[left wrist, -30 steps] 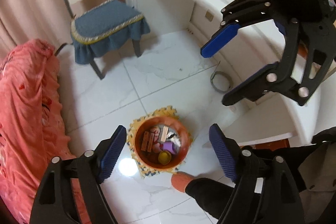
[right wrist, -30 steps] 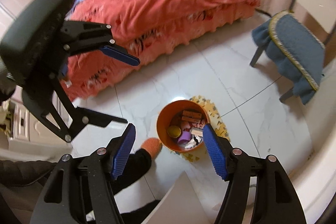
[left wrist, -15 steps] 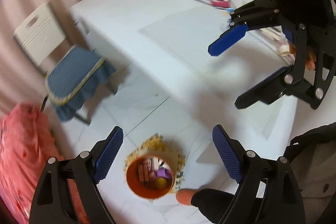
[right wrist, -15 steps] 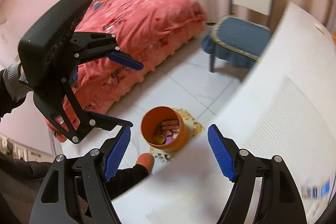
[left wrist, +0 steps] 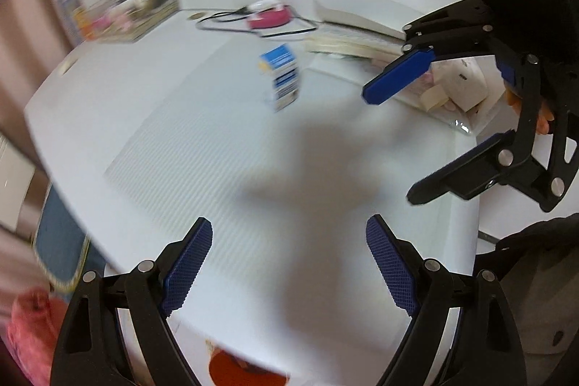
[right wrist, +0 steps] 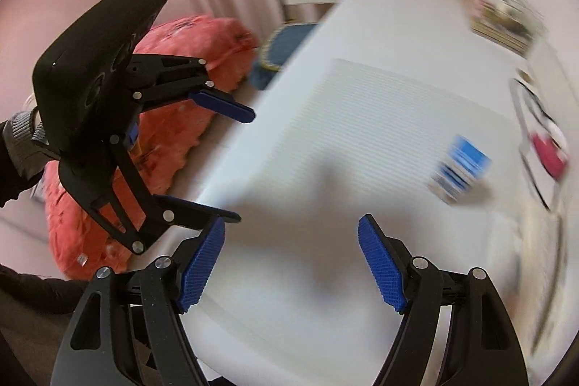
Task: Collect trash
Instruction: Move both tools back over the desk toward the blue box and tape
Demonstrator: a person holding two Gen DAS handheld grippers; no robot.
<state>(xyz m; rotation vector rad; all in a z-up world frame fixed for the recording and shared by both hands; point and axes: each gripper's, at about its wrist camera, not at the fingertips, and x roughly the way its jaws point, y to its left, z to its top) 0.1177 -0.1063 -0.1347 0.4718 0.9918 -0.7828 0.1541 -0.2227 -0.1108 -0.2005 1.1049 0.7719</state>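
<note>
Left claw [left wrist: 289, 263] spread wide, nothing between its pads; right claw [right wrist: 291, 263] likewise spread and empty. Both just opened further while swinging up from the floor to hover over the white surface [left wrist: 173, 140].

Likely means one drop is done and the next piece of trash is being sought.

Ahead of both claws, well apart from them: a small blue-and-white carton [left wrist: 280, 80], blurred, standing on the ribbed mat and probably the next pick. Orange bin [left wrist: 246, 371] now only a sliver below the near edge of the surface.

Open room across the mat between claws and carton. Clutter toward the far side: a pink object with a black cable [left wrist: 267, 17], a clear tray [left wrist: 134, 9], stacked papers. Left edge of the surface drops off to a blue-cushioned chair [right wrist: 286, 49] and a red bed [right wrist: 173, 60].
</note>
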